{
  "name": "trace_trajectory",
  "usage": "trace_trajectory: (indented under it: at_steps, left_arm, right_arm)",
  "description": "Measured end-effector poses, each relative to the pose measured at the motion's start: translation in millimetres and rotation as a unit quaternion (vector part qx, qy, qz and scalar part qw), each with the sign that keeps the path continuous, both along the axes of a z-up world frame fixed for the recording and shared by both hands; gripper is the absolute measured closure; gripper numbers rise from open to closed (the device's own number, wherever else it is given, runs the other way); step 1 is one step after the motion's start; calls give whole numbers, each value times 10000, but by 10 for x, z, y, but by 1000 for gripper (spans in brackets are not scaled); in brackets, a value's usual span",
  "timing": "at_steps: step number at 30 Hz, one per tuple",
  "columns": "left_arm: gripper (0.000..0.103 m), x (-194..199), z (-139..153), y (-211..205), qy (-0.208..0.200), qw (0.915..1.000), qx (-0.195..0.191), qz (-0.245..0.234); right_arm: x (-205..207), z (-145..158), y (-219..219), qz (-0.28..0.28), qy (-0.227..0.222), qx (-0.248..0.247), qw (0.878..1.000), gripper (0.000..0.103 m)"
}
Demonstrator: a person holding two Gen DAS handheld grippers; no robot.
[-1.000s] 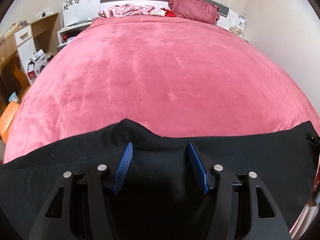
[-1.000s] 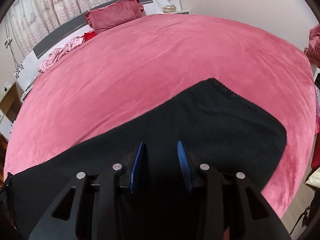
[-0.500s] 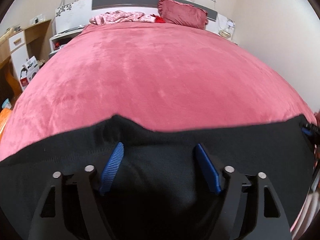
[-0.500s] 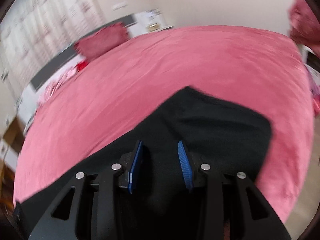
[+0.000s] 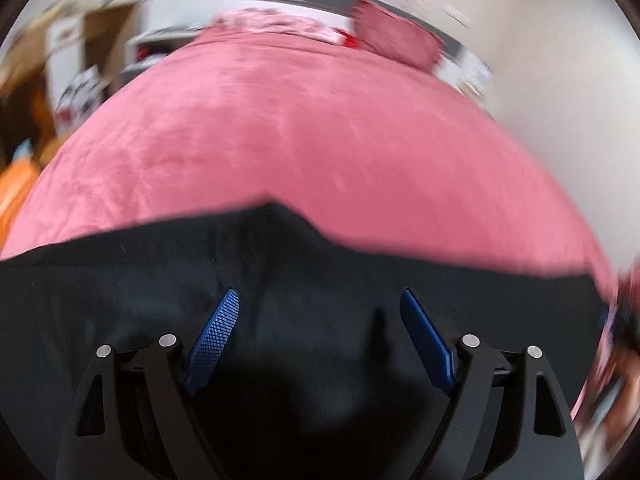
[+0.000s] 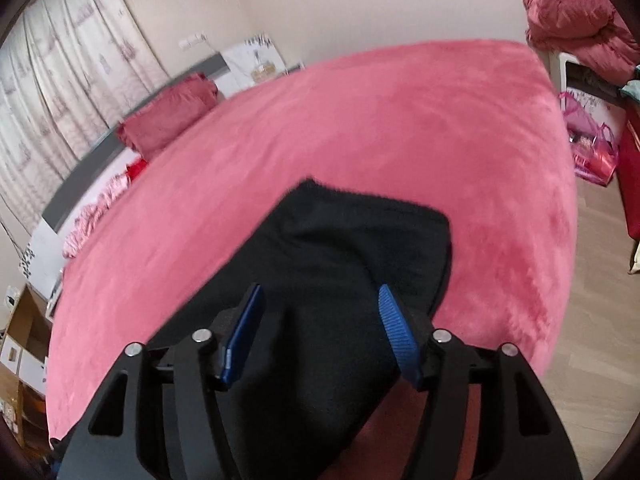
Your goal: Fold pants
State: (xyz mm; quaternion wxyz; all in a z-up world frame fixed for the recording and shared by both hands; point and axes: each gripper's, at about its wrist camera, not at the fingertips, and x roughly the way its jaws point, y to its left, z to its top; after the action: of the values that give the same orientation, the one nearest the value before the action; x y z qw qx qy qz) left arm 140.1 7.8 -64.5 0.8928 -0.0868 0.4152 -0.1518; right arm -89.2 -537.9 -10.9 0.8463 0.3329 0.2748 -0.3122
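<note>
Black pants [image 5: 160, 300] lie stretched across the near edge of a pink bed [image 5: 320, 140]. My left gripper [image 5: 319, 296] hovers over them with its blue pads [image 5: 216, 328] far apart and the jaws still opening; cloth lies under the gap, untouched by the pads. In the right wrist view one end of the pants [image 6: 360, 240] lies near the bed's corner. My right gripper [image 6: 320, 289] is over it, jaws opening, with a raised ridge of black cloth between the blue pads [image 6: 396, 328] and not pinched.
The pink bed [image 6: 360, 120] stretches away to a dark red pillow [image 6: 168, 120] and a grey headboard. Wooden floor [image 6: 592, 280] with pink bags [image 6: 592, 148] lies right of the bed, under a pile of red bedding [image 6: 572, 12]. Blurred furniture [image 5: 80, 60] stands at the left.
Both grippers' jaws have spread wider, the right one letting go of the cloth it had pinched. Both views have rolled, and the right one has swung toward the bed's corner and the floor.
</note>
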Motion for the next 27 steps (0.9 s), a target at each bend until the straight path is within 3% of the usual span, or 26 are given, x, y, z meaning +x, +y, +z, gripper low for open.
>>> trace_trajectory:
  at_steps: [1,3,5,8,15,18,23,27]
  left_arm:
    - [18,82,22,25,27,9998,7,184]
    - [13,311,10,54,88,9978,392,522]
    - [6,502,-176,40,160,9946,955,370]
    - [3,438,-220,79,-146,9961,843,226]
    - [3,231,-188,215,-200,9986,443,196]
    - [3,88,-188,288,-202,9993,265,153]
    - [3,-127,-185,203,-270,9972,691,84]
    - [3,-327,-197,83,-537,9902,1287,70]
  right_arm:
    - [36,-23,-4,31,122,16,9999,37]
    - [82,-30,-1,142,135,19,9998,25]
    - [107,-42,-9,212,157,13,9997,23]
    - [102,-38,-9,248,108,34,9996,20]
    - [-159,44,-73,42,-610,270,9978,18]
    - [-209,63,-111,-97,-699,357,9969,18]
    - [-238,152,-61,-196,-658,168,9975,18]
    - [-495,211,-64,-865,-789,86,9931,14]
